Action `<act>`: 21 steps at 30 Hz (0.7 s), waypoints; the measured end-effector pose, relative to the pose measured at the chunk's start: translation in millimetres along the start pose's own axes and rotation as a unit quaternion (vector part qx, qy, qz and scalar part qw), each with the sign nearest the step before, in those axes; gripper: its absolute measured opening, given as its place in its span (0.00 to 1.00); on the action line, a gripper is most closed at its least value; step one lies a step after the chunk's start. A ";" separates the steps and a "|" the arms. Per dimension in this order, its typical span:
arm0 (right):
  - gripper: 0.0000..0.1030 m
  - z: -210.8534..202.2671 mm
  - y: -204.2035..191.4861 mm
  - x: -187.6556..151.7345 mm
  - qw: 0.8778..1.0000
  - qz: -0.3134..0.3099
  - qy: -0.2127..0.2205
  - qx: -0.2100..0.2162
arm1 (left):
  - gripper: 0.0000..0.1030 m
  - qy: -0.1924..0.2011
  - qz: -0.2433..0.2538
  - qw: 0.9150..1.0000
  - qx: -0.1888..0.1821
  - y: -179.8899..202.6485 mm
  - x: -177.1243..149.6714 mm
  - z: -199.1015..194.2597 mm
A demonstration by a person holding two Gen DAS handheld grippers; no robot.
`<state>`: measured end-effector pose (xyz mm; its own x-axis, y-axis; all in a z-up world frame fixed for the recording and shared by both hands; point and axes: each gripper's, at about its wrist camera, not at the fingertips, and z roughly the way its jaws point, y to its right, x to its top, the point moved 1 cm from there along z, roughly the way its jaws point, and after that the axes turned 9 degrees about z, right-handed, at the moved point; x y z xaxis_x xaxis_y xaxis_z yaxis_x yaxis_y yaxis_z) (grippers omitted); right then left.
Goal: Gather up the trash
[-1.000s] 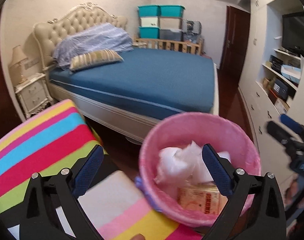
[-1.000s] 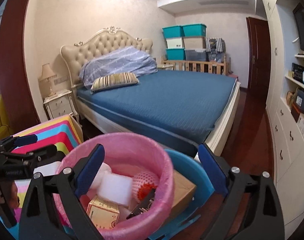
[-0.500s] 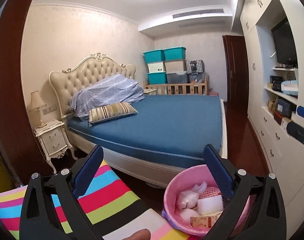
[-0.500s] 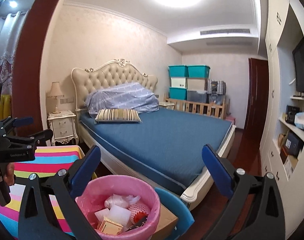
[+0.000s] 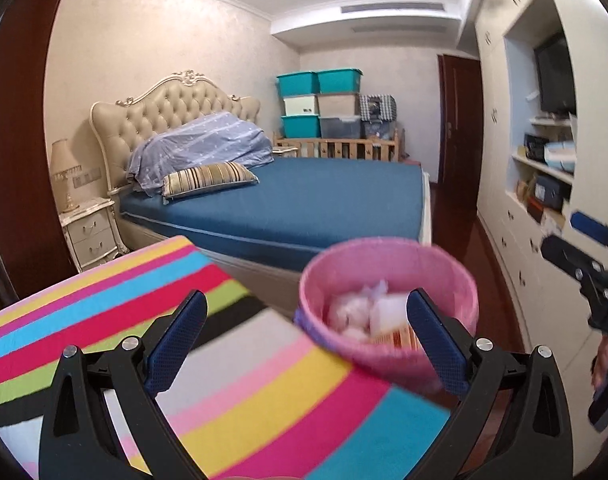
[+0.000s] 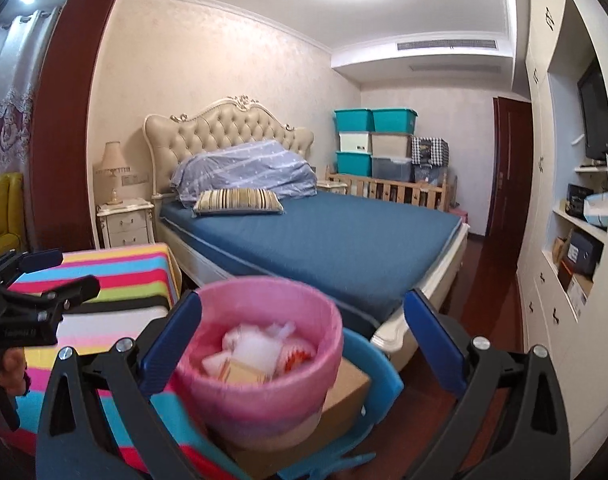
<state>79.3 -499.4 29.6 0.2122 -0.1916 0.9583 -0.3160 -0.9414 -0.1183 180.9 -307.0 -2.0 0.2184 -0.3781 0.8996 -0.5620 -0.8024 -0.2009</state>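
A pink bin (image 5: 387, 360) holds white wrappers and a small printed carton (image 5: 395, 336). It stands beside a striped, cloth-covered surface (image 5: 144, 300). My left gripper (image 5: 304, 312) hovers open above the cloth with nothing between its blue pads, and the bin lies beyond its right finger. In the right wrist view the same bin (image 6: 260, 384) rests on a cardboard box (image 6: 345, 384) on a blue stool (image 6: 379, 364). My right gripper (image 6: 304, 304) is wide open, back from the bin and holding nothing. Each gripper shows at the edge of the other's view.
A bed with a blue cover (image 6: 335, 240) fills the room's middle, with a nightstand and lamp (image 6: 124, 220) to its left. White cabinets and shelves (image 6: 575, 240) line the right wall. Dark wooden floor (image 6: 487, 280) runs between bed and cabinets to a door.
Both grippers have pulled back from the bin, which now looks smaller and farther off. The views tilted up to take in the room, then dipped a little toward the bin.
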 end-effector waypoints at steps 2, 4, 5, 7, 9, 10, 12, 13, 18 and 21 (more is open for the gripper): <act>0.95 -3.3 -1.2 -12.1 1.000 0.004 -0.012 0.008 | 0.93 -0.008 0.016 1.000 -0.006 11.0 -13.6 -2.8; 0.95 -6.9 -2.1 -23.4 1.000 0.002 -0.024 0.006 | 0.94 -0.012 0.020 1.000 -0.005 15.8 -22.3 -5.1; 0.95 -8.1 -2.2 -26.9 1.000 0.002 -0.028 0.006 | 0.94 -0.013 0.019 1.000 -0.004 17.3 -25.2 -5.5; 0.95 -10.6 -1.3 -32.8 0.999 0.005 -0.035 0.008 | 0.94 -0.019 0.018 1.000 -0.011 19.4 -29.9 -5.1; 0.95 -13.3 -1.5 -38.3 0.999 0.004 -0.038 0.008 | 0.94 -0.018 0.023 1.000 -0.012 20.9 -32.3 -6.1; 0.95 -13.9 -2.6 -39.7 0.999 0.003 -0.038 0.009 | 0.94 -0.016 0.024 0.999 -0.014 21.8 -32.7 -6.9; 0.95 -15.0 -3.9 -41.4 0.999 -0.001 -0.037 0.010 | 0.94 -0.015 0.023 0.999 -0.016 22.9 -33.0 -8.4; 0.95 -15.8 -4.4 -42.4 0.999 -0.003 -0.037 0.012 | 0.94 -0.015 0.022 1.000 -0.016 23.4 -33.0 -9.0; 0.95 -15.0 -2.3 -40.4 0.999 -0.001 -0.038 0.013 | 0.94 -0.022 0.020 0.999 -0.018 21.4 -35.6 -5.6; 0.95 -15.1 -3.0 -39.5 0.999 0.000 -0.038 0.013 | 0.94 -0.025 0.020 0.999 -0.017 21.8 -35.5 -3.0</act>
<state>57.8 -484.9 -3.9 0.2823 -0.2120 0.9356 -0.2924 -0.9479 -0.1265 158.5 -309.7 -37.2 0.2345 -0.4335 0.8701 -0.5979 -0.7701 -0.2226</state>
